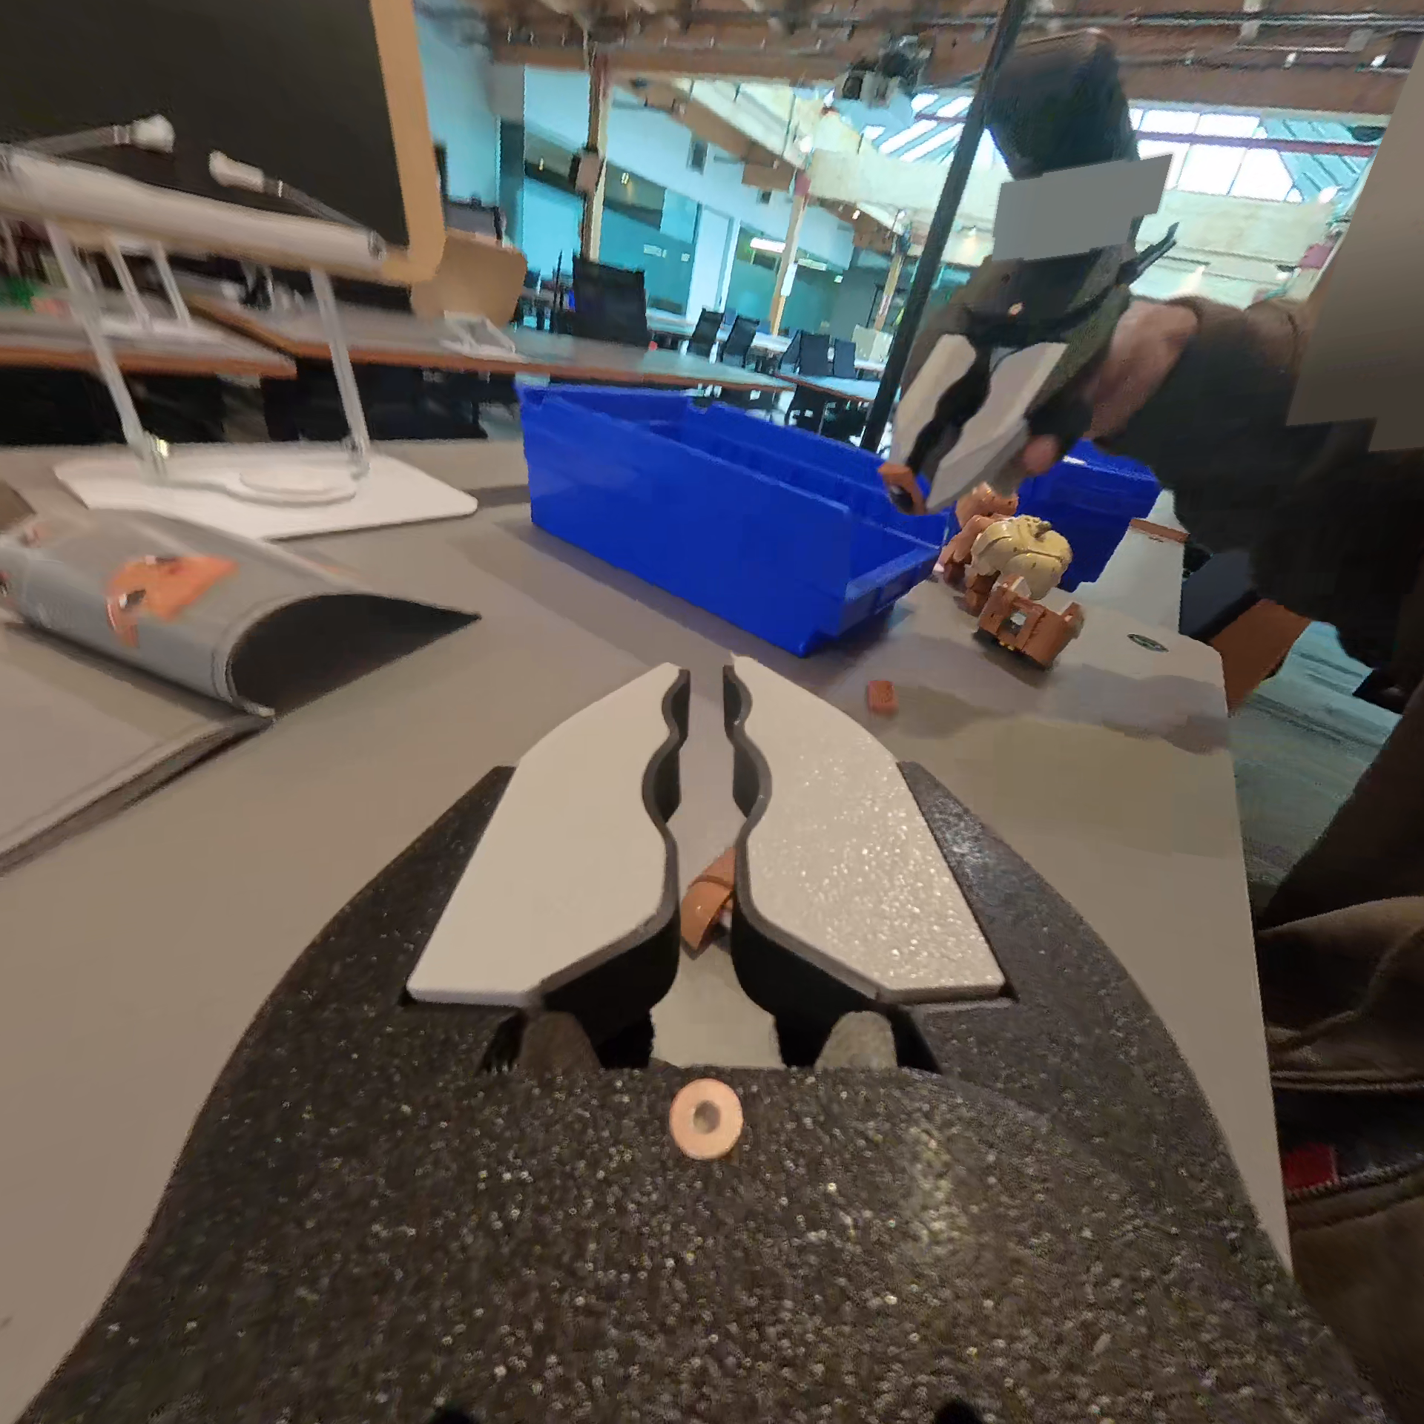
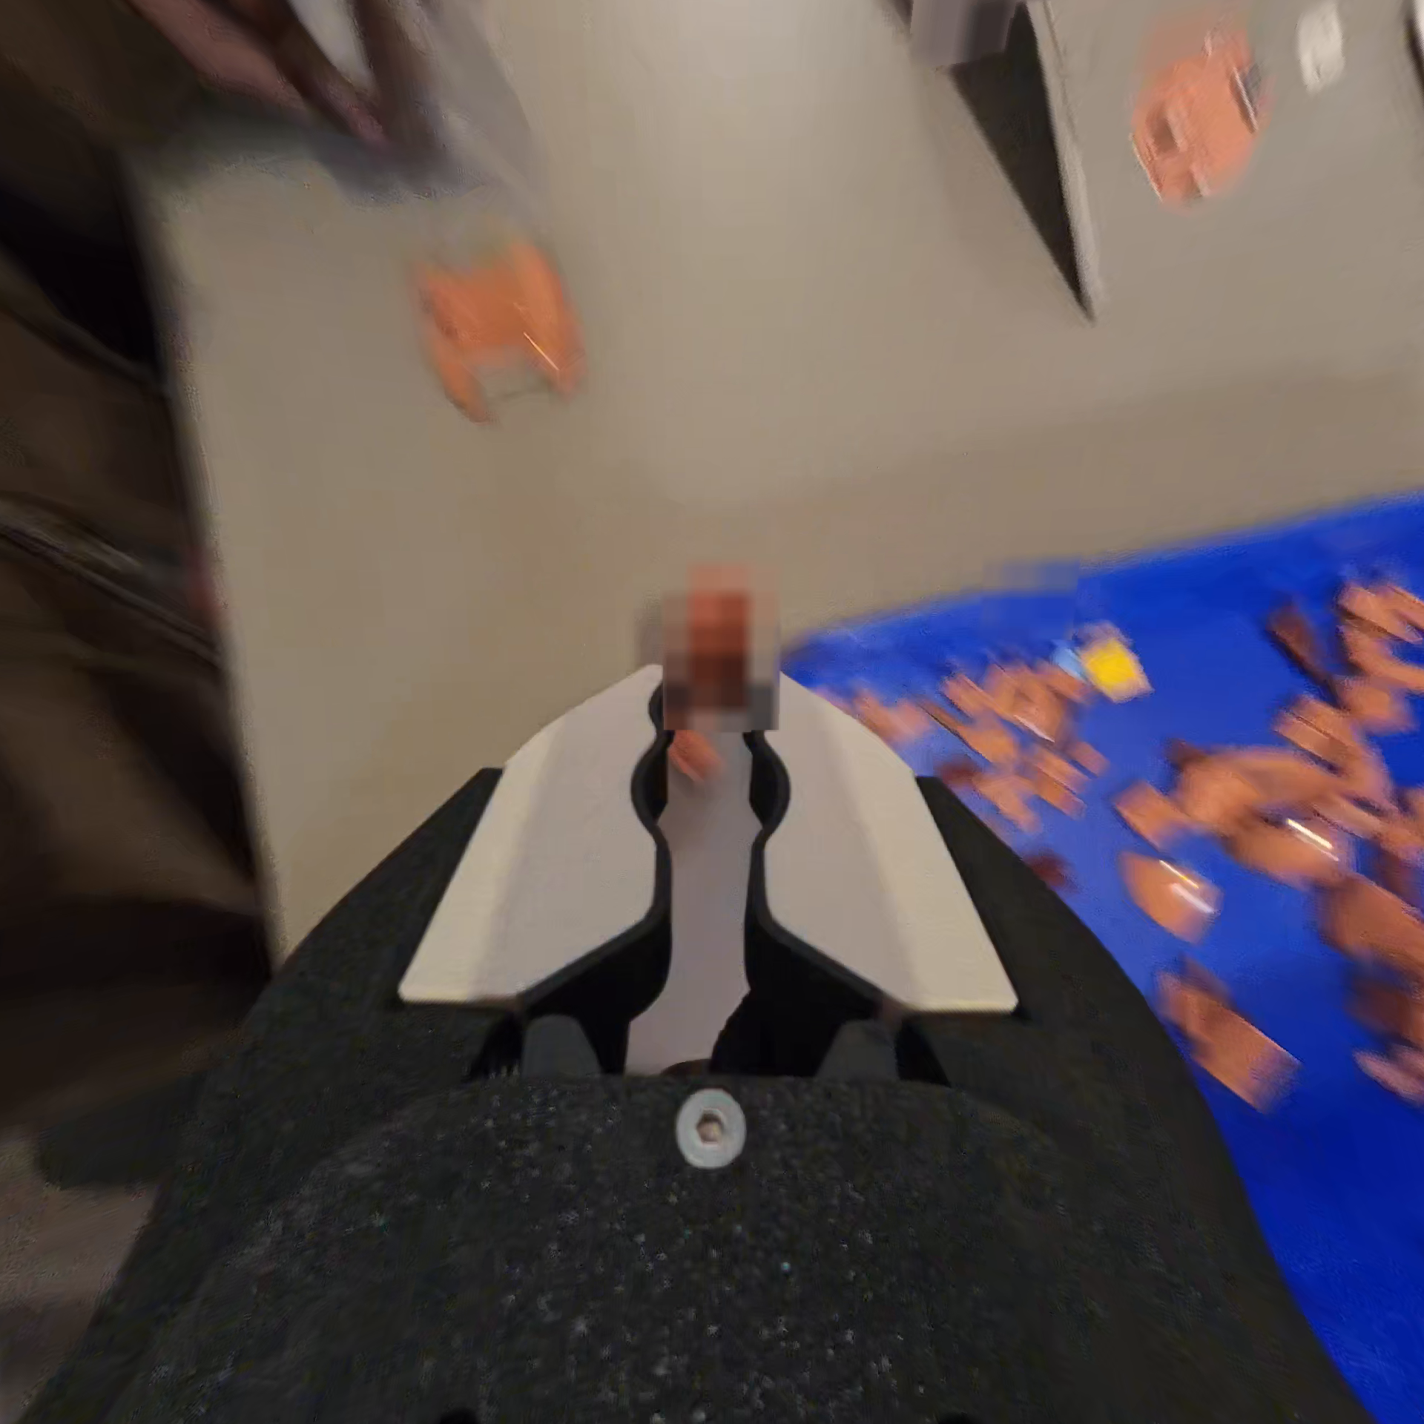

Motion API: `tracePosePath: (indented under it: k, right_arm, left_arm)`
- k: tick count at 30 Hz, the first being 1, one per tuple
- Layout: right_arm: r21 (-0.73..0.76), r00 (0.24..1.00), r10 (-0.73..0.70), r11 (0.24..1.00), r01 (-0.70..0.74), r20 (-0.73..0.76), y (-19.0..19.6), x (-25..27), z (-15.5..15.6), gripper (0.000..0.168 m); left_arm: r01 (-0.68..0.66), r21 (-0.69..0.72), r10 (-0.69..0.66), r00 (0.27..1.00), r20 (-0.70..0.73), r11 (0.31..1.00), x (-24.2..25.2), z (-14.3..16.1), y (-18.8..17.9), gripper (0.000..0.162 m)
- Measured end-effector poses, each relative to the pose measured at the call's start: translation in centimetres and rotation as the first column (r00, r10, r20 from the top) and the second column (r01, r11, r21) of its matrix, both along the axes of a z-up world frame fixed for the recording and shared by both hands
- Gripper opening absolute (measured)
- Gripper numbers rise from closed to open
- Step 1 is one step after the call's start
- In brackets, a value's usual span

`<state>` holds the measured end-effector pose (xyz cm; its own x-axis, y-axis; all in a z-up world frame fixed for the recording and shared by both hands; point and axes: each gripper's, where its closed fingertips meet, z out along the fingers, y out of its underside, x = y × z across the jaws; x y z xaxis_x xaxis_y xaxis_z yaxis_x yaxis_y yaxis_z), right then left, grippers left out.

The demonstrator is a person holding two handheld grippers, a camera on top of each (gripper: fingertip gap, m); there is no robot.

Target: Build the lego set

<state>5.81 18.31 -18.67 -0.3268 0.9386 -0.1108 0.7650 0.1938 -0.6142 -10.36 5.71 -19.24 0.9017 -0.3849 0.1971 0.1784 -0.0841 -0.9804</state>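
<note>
My left gripper (image 1: 705, 682) is low over the grey table (image 1: 385, 848), its jaws nearly closed. A rounded brown lego piece (image 1: 709, 901) is clamped deep between the fingers. My right gripper (image 1: 909, 493) hovers past the blue bin (image 1: 693, 501), shut on a small brown piece (image 1: 901, 485) at its tips. Just beyond it, a partly built brown and tan model (image 1: 1009, 570) stands on the table. The right wrist view is blurred by motion. It shows the right gripper (image 2: 717, 693) with the brown piece (image 2: 693, 759) at its tips, and a brown sub-assembly (image 2: 501, 324) on the table.
The blue bin (image 2: 1156, 1194) holds several loose brown pieces. A small brown brick (image 1: 882, 695) lies loose on the table. An open instruction booklet (image 1: 154, 609) lies at left, with a clear stand on a white base (image 1: 270, 485) behind it. The table edge (image 1: 1233, 770) runs along the right.
</note>
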Motion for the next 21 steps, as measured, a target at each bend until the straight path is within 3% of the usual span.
tracePosePath:
  k: [2,5,10,12,16,21]
  right_arm:
    - [-0.222,0.988,-0.034,0.975,0.000,-0.151,-5.0,-1.6,1.5,0.016]
    - [-0.496,0.952,-0.102,0.866,-0.059,-0.290,-10.9,-3.8,1.5,0.016]
    - [-0.778,0.934,-0.219,0.622,-0.090,-0.283,-15.5,-7.0,-1.0,0.016]
    - [-0.836,0.936,-0.219,0.535,-0.121,-0.276,-16.5,-7.3,-0.9,0.016]
    - [-0.888,0.944,-0.210,0.436,-0.144,-0.256,-17.5,-7.3,-0.8,0.016]
    - [-0.924,0.948,-0.229,0.361,-0.129,-0.222,-17.2,-7.0,-1.0,0.016]
  left_arm:
    - [0.017,0.091,-0.015,1.000,-0.020,0.996,1.1,1.3,-0.7,0.018]
    - [0.059,0.197,-0.057,0.998,-0.019,0.979,3.3,2.9,-1.6,0.039]
    - [0.133,0.131,-0.128,0.991,-0.047,0.982,6.1,1.5,-2.0,0.048]
    - [0.171,0.090,-0.162,0.982,-0.101,0.981,6.7,0.6,-2.2,0.048]
    - [0.277,0.073,-0.259,0.946,-0.196,0.958,7.9,-0.1,-2.9,0.047]
    - [0.373,0.101,-0.321,0.884,-0.339,0.922,9.0,-0.3,-3.5,0.046]
